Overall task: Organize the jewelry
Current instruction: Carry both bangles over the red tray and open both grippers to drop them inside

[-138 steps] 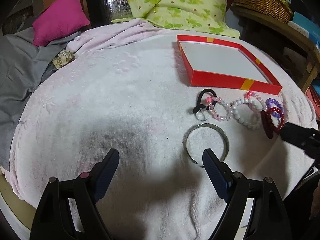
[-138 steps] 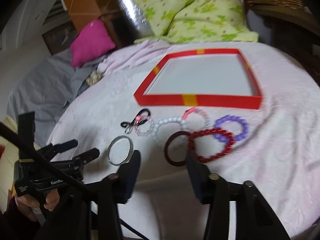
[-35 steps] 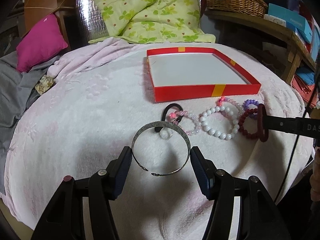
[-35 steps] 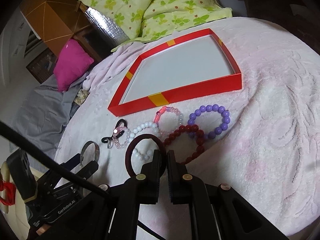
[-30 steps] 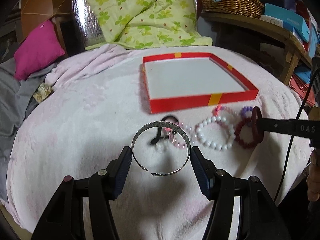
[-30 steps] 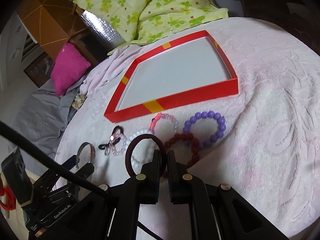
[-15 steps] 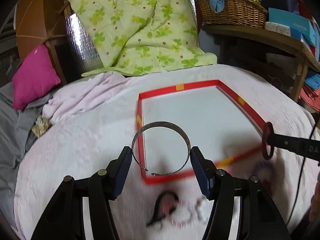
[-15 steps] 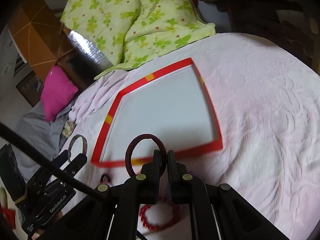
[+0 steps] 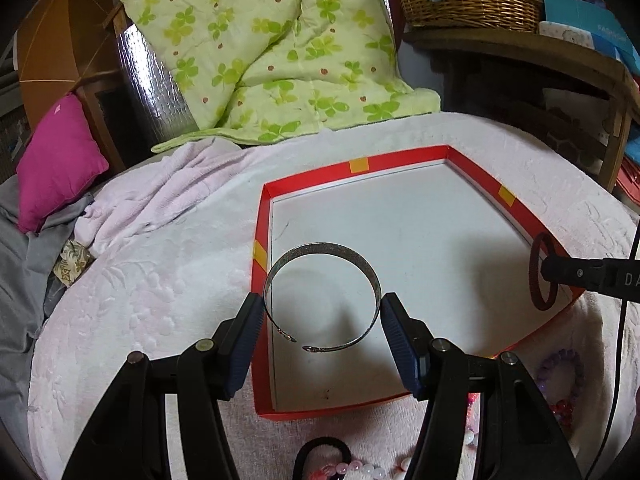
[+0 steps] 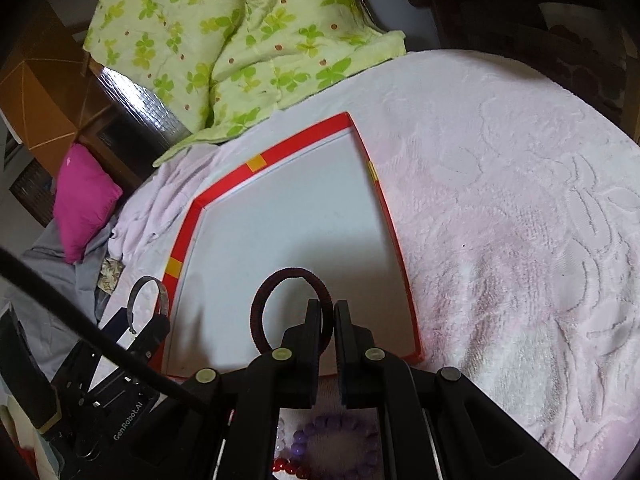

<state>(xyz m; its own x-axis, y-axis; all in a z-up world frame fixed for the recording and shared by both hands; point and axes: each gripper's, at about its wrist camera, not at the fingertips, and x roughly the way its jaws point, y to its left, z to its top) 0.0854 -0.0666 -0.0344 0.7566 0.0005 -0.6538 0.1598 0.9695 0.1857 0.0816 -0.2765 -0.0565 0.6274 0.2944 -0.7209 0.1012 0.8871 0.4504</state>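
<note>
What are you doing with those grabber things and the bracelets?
Someone is tidying jewelry into the flat red box on the pink blanket. The left gripper holds an open silver metal bangle over the box's near left corner. The right gripper pinches a dark maroon ring-shaped bracelet over the box. Beaded bracelets wait on the blanket.

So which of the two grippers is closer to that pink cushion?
Left. The left gripper, gripping the silver bangle, is over the red tray's edge nearest the pink cushion. The right gripper, pinching the dark hair tie, is over the tray's opposite side.
</note>
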